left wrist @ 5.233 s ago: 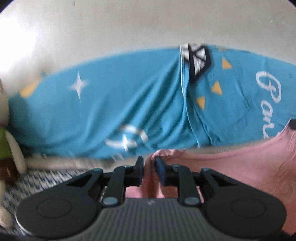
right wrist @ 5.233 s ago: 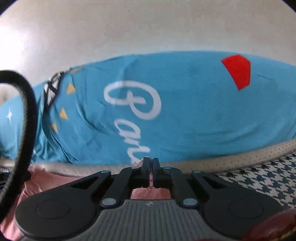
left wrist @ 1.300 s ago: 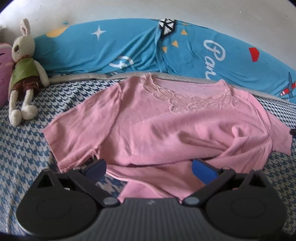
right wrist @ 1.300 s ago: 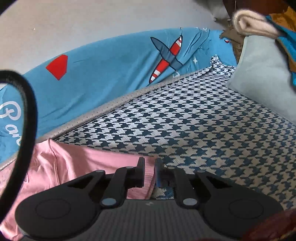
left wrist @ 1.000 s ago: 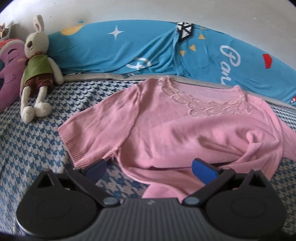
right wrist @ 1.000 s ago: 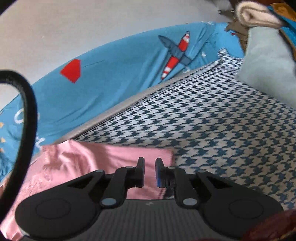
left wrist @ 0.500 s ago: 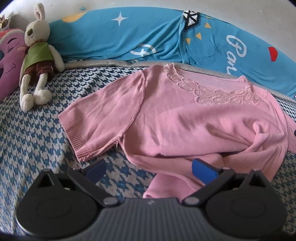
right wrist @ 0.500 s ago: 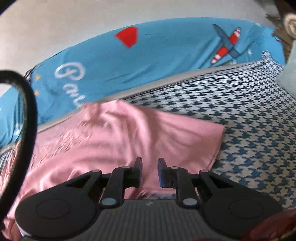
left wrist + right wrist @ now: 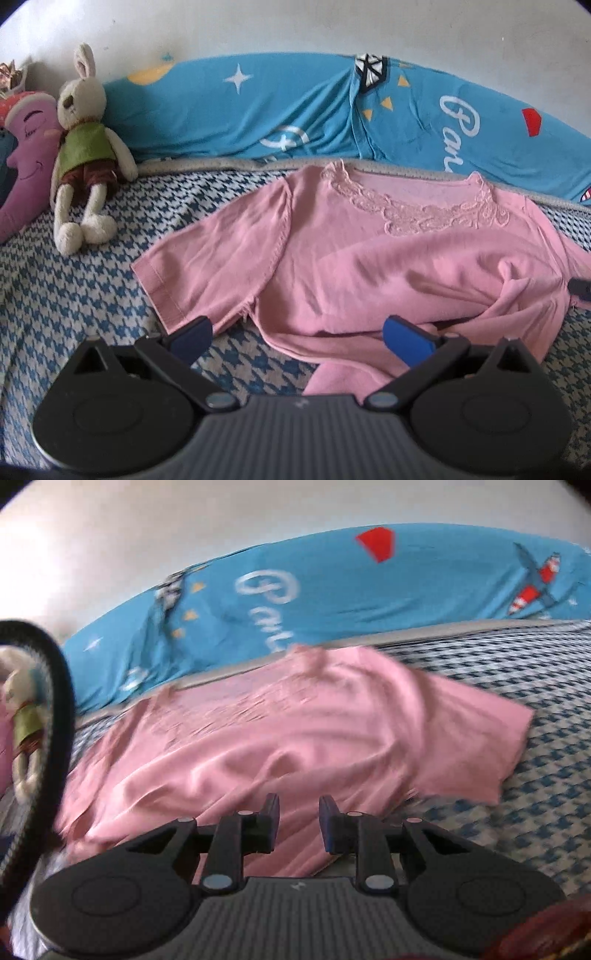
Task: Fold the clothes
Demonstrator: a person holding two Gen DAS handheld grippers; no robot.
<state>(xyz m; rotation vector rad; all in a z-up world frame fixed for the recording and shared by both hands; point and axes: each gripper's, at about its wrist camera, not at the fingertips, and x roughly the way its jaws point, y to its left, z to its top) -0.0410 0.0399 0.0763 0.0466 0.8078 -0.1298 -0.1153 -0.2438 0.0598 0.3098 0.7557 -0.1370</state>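
From the left wrist view I see the pink top spread on the houndstooth bed, well right of the toy rabbit and just near of the blue bolster that runs along the wall. Its lace neckline lies at the far edge, so the garment points away from me, hem toward me, with its long axis across the bed from the left sleeve to the right one. I judge the folding barely begun: both sleeves lie out flat, and the near hem is bunched and partly turned under at the right, so it needs smoothing before any fold. My left tongs stand wide open above the near hem, nothing between their blue pads. At the right edge a dark bit of the other tool just shows. From the right wrist view, which is blurred, I see the same top filling the middle, the right sleeve reaching out to the right over the bed, the bolster beyond. My right tongs hang over the near cloth, their jaws parted a little and opening; cloth shows behind the gap, but I see no pad pressing on it. What is left, as I read it, is flattening, then both sleeves and the body fold.
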